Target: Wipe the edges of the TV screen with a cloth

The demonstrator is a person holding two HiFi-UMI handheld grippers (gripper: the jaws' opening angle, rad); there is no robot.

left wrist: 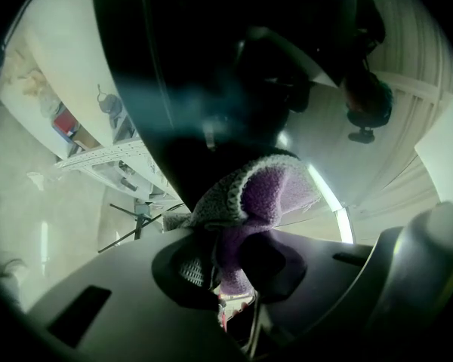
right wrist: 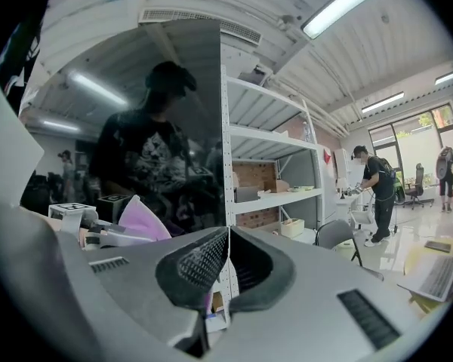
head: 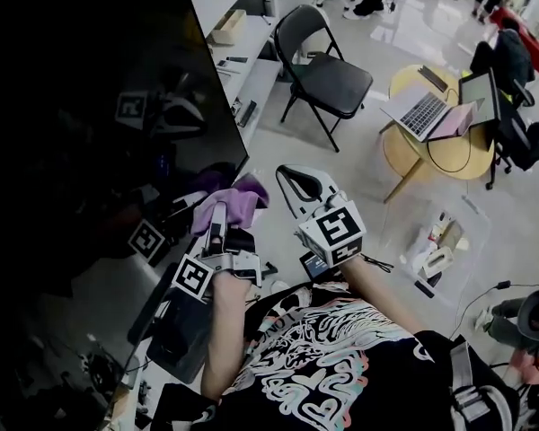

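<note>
From the head view, the left gripper [head: 219, 212] is squeezed tight on a purple cloth [head: 241, 196]. The cloth sticks out past its tips and touches the edge of the big dark TV screen [head: 90, 151], which fills the space in front of and to the left of this gripper. The right gripper [head: 292, 178] is just to the right of the left one, and apart from the TV. Far beyond it are a black chair [head: 328, 72] and a round table [head: 449, 155] with a laptop [head: 420, 110] on it.

In the left gripper view, the jaws pinch the purple cloth [left wrist: 251, 202] between them. The cloth bunches up just past the tips and presses on the edge of the TV screen [left wrist: 211, 66] right ahead.

In the right gripper view, the right gripper [right wrist: 226, 261] has its jaws pressed together with nothing in them. The TV screen [right wrist: 166, 127] is ahead and to its left. The purple cloth [right wrist: 142, 221] shows low on that side. A white shelf [right wrist: 275, 198] stands straight ahead. A person [right wrist: 377, 194] stands far off to the right.
</note>
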